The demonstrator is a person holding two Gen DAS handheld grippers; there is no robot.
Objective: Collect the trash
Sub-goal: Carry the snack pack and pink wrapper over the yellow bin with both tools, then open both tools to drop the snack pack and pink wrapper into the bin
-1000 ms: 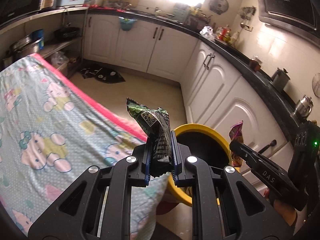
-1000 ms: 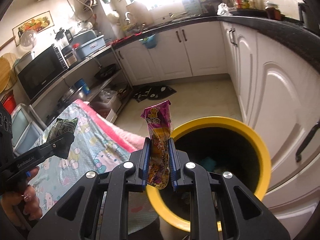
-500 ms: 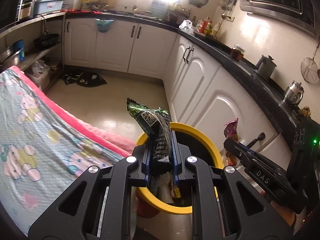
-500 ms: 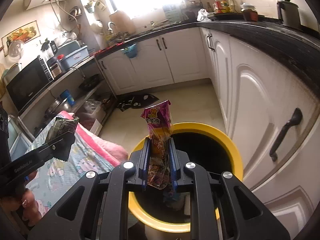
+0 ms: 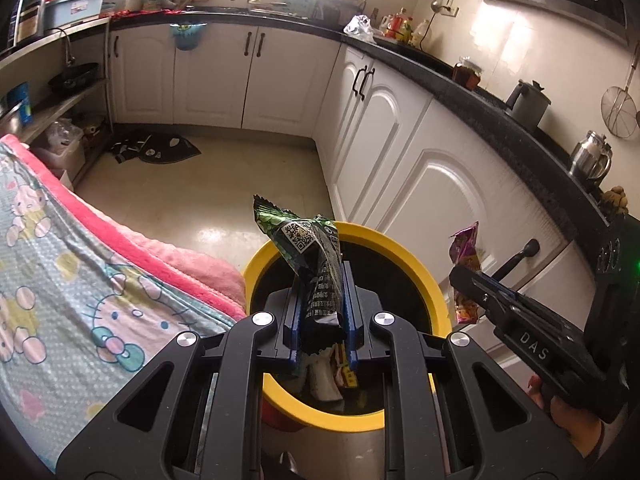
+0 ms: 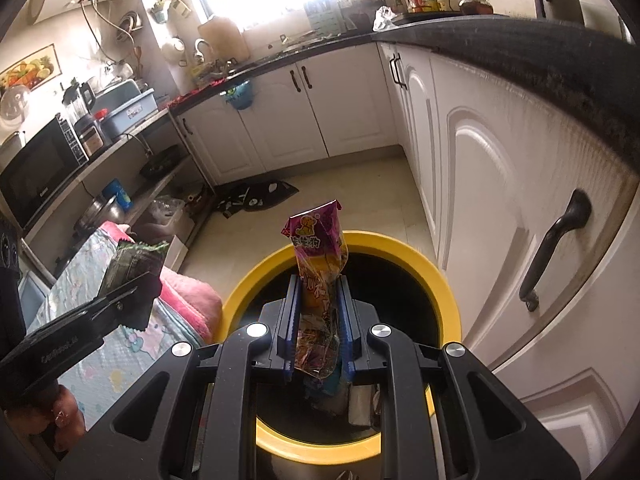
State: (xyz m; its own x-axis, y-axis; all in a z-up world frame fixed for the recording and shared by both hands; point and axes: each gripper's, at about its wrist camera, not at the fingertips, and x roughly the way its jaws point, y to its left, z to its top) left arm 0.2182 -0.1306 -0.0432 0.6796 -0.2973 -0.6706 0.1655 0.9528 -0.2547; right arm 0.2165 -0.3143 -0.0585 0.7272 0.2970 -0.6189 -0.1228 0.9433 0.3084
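The yellow bin [image 5: 436,300] gapes below both my tools. My left gripper [image 5: 322,320] pinches the green wrapper [image 5: 312,256] above its mouth; my right gripper [image 6: 318,328] pinches the purple wrapper [image 6: 318,248] likewise. I'd spread each only once centred over the bin, well inside its rim.

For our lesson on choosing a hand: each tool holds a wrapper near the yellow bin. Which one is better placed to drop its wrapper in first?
Probably the right tool: its purple wrapper looks centred over the bin. The left tool holds its green wrapper nearer the rim, beside the blanket.
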